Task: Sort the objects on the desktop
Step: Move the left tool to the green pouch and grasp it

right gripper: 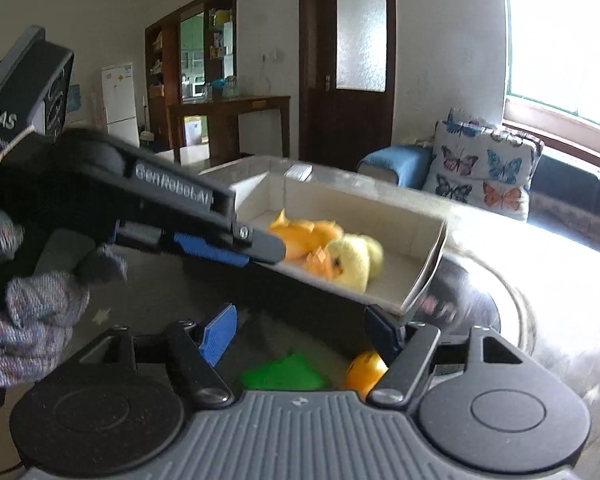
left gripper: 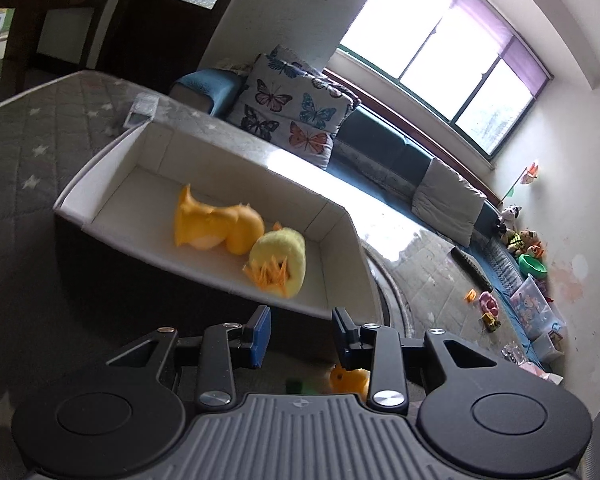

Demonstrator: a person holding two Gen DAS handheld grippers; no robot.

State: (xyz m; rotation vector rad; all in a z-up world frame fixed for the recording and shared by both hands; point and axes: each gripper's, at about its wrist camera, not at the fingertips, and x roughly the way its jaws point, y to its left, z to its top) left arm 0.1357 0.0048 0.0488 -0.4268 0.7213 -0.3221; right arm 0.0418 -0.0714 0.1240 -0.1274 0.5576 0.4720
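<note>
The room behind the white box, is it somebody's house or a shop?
Most likely a living room in a home. There is a long sofa with a butterfly pillow under a big window, soft toys piled in the corner, and a white fridge near a wooden cabinet.

Left gripper (left gripper: 300,334) showing black linkage arms with silver screws, blue ribbed pads (left gripper: 261,335), grey ridged housing behind, right gripper (right gripper: 302,336) built the same, white "GenRobot.AI" lettering on the arm, gloved hand (right gripper: 32,312) wearing speckled grey knit.
</note>
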